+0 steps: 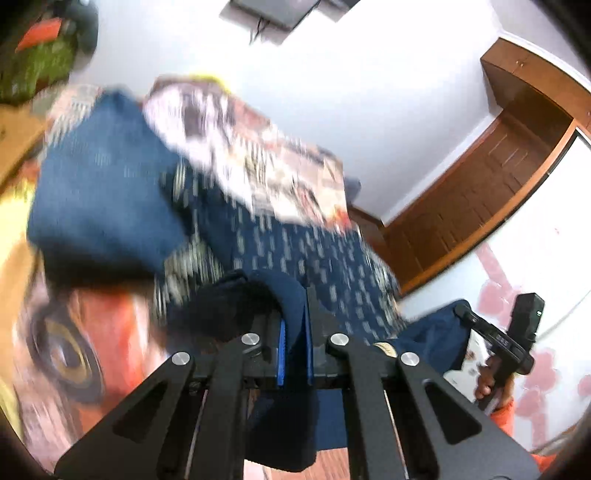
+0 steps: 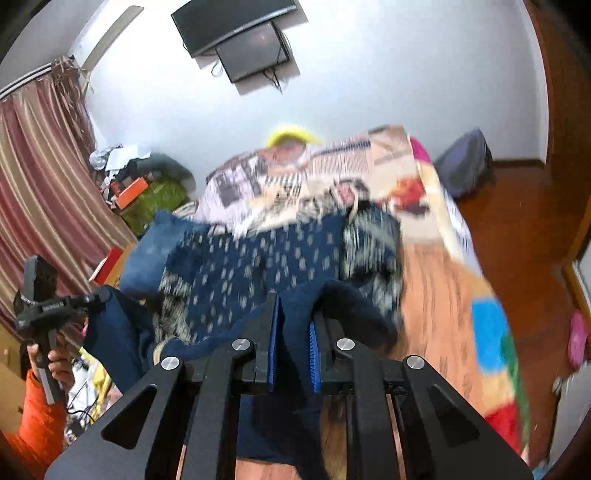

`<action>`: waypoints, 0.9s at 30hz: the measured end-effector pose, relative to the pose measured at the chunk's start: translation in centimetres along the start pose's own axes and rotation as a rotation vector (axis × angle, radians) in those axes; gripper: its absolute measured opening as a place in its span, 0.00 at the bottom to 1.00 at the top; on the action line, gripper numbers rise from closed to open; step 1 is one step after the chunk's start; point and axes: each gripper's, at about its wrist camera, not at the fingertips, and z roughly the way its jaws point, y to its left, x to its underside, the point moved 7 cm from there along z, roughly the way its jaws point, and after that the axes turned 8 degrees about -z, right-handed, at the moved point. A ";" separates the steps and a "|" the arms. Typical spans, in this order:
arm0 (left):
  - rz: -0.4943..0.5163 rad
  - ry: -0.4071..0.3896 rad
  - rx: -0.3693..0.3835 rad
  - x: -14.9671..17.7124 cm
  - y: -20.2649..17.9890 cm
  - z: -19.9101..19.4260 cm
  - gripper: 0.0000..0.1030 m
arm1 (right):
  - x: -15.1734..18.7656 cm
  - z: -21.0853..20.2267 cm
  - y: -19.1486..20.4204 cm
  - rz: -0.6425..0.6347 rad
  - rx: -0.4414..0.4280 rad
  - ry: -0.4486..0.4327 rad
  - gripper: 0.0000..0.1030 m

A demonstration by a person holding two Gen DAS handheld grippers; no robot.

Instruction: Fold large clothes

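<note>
Both the left gripper and right gripper are clenched on a dark-blue patterned cloth garment, raised off the bed. That looks like the lift before a fold; next, carry the held edge evenly across.

Two hand-held grippers: left and right. One navy garment with pale dashes. One patterned bed. Two dark screens on the wall. One striped curtain. One yellow item, too blurred to identify.
</note>
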 end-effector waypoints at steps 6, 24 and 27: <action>0.077 -0.087 -0.185 -6.3 1.1 4.7 0.06 | -3.9 5.7 -3.3 0.018 0.075 0.003 0.12; 0.284 0.010 -0.499 -4.9 4.8 11.1 0.38 | -1.2 13.0 -7.5 -0.012 0.195 0.226 0.18; 0.319 -0.057 -0.513 -4.8 3.2 9.4 0.59 | -1.3 10.9 -6.2 -0.083 0.224 0.229 0.37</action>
